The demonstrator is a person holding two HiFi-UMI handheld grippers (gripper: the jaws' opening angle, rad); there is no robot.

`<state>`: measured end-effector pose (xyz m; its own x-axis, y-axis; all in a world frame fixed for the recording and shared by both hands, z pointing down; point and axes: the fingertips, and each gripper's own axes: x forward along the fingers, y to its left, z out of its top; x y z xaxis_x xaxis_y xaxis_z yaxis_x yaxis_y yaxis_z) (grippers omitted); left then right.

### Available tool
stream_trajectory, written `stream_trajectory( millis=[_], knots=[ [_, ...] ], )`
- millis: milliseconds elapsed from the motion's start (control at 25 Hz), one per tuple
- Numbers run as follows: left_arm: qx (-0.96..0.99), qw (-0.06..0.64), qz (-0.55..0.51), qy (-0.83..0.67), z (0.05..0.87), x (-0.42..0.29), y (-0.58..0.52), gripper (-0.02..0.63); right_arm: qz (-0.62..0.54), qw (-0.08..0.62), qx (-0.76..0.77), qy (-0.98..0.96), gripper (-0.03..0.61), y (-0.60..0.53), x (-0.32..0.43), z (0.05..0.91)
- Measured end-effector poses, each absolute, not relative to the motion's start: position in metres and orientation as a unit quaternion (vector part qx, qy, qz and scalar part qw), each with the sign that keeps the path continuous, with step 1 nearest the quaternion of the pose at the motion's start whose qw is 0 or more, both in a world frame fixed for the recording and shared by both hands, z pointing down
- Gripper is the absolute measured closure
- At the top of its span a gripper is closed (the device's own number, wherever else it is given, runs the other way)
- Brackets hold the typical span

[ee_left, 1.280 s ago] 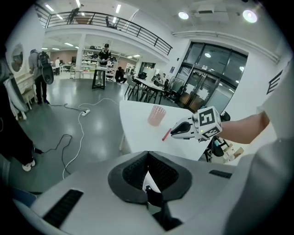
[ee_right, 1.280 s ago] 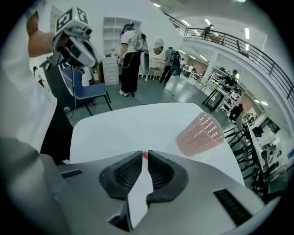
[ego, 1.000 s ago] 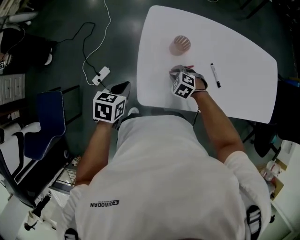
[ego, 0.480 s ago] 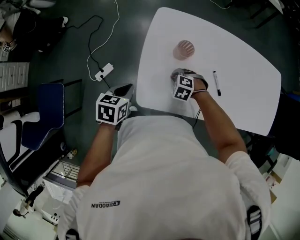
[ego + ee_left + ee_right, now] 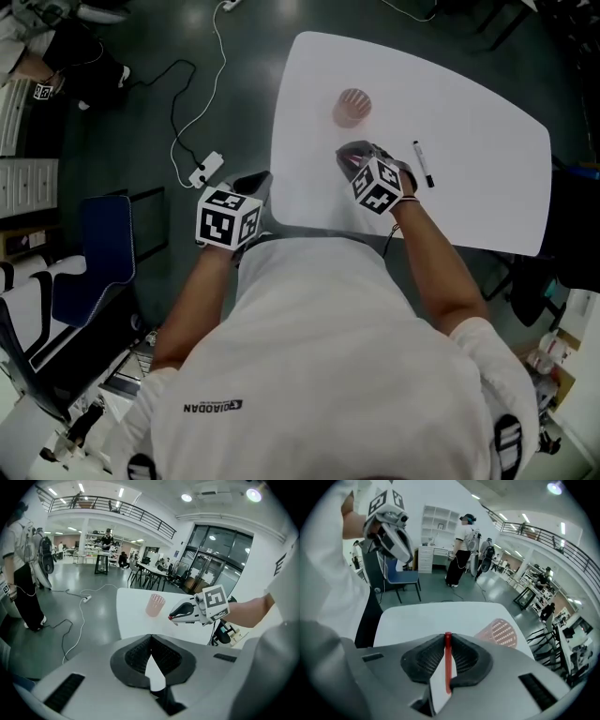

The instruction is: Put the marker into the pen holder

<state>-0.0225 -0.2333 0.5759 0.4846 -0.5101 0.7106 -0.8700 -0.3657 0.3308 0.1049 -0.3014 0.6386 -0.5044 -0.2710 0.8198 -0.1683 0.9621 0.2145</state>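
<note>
The right tongs (image 5: 447,637), their jaws just narrowed, pinch a slim red marker (image 5: 447,667) above the white rounded counter (image 5: 469,187), near the pink mesh pen holder (image 5: 352,106), while the left tongs (image 5: 150,638) hang closed and empty beside the counter's edge.

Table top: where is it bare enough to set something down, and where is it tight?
Free: the wide right side of the table, beyond the black marker, and the strip left of the pen holder. Crowded: between pen holder and black marker, where the right hand-held gripper hangs, its jaws having just closed further on a red marker.
</note>
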Motion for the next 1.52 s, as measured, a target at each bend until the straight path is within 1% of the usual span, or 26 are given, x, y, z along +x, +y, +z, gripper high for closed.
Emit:
stream_trajectory(
  millis=[120, 240, 400, 560, 680, 800, 960, 1080, 1520],
  knots=[
    [0.796, 0.339, 0.257, -0.430, 0.571, -0.020, -0.235, 0.588, -0.018, 0.444, 0.171, -0.880, 0.515, -0.303, 0.108, 0.616],
    [0.802, 0.330, 0.256, -0.427, 0.568, -0.024, -0.236, 0.588, 0.042, 0.389, 0.222, -0.893, 0.515, -0.305, 0.113, 0.596],
    [0.793, 0.329, 0.256, -0.444, 0.565, -0.044, -0.238, 0.588, 0.150, 0.295, 0.292, -0.898, 0.515, -0.319, 0.126, 0.579],
    [0.790, 0.326, 0.255, -0.452, 0.559, -0.053, -0.233, 0.588, 0.256, 0.183, 0.351, -0.882, 0.515, -0.350, 0.144, 0.558],
    [0.785, 0.328, 0.253, -0.460, 0.559, -0.063, -0.226, 0.588, 0.289, 0.110, 0.390, -0.867, 0.514, -0.382, 0.154, 0.533],
    [0.779, 0.329, 0.252, -0.471, 0.557, -0.071, -0.221, 0.588, 0.284, 0.071, 0.415, -0.861, 0.514, -0.411, 0.161, 0.511],
    [0.772, 0.330, 0.246, -0.485, 0.553, -0.081, -0.216, 0.588, 0.269, 0.041, 0.445, -0.853, 0.514, -0.443, 0.163, 0.494],
    [0.767, 0.331, 0.244, -0.492, 0.552, -0.088, -0.209, 0.588, 0.259, 0.034, 0.467, -0.845, 0.514, -0.458, 0.162, 0.498],
    [0.752, 0.339, 0.236, -0.513, 0.552, -0.114, -0.187, 0.588, 0.313, 0.127, 0.475, -0.813, 0.511, -0.433, 0.161, 0.590]
  ],
)
